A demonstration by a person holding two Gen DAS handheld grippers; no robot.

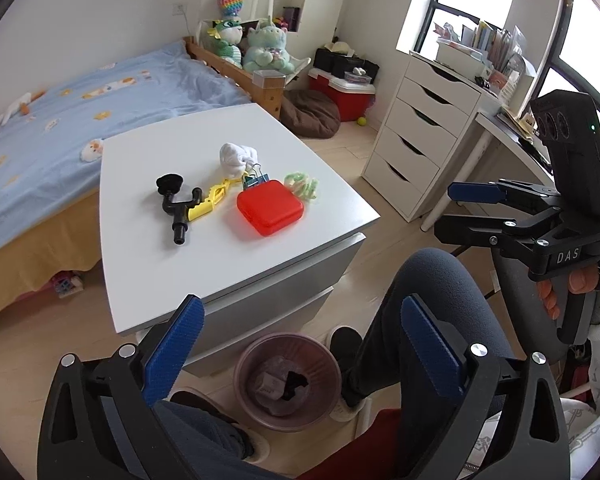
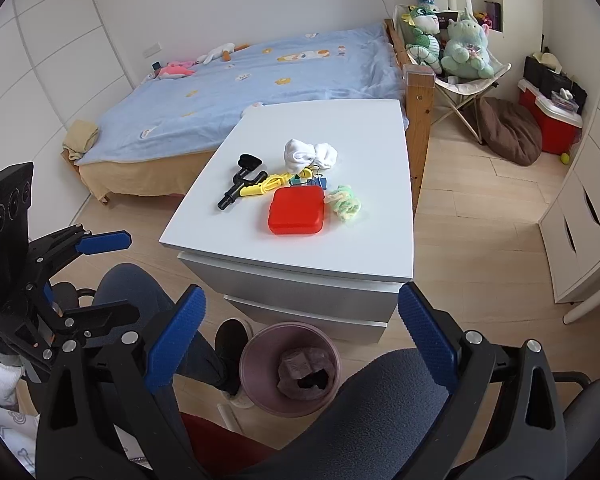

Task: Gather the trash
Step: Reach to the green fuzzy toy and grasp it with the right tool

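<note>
White cabinet top beside a blue bed carries a red case, white sock bundle, green scrunchie and black-and-yellow tool. Below, the pink bin holds crumpled trash. Left gripper and right gripper both gape empty above it

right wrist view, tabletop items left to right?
black plastic fitting → yellow clip → red case → green and yellow fuzzy loop. The white cloth bundle and binder clips sit behind these, overlapping, so they are left out.
</note>
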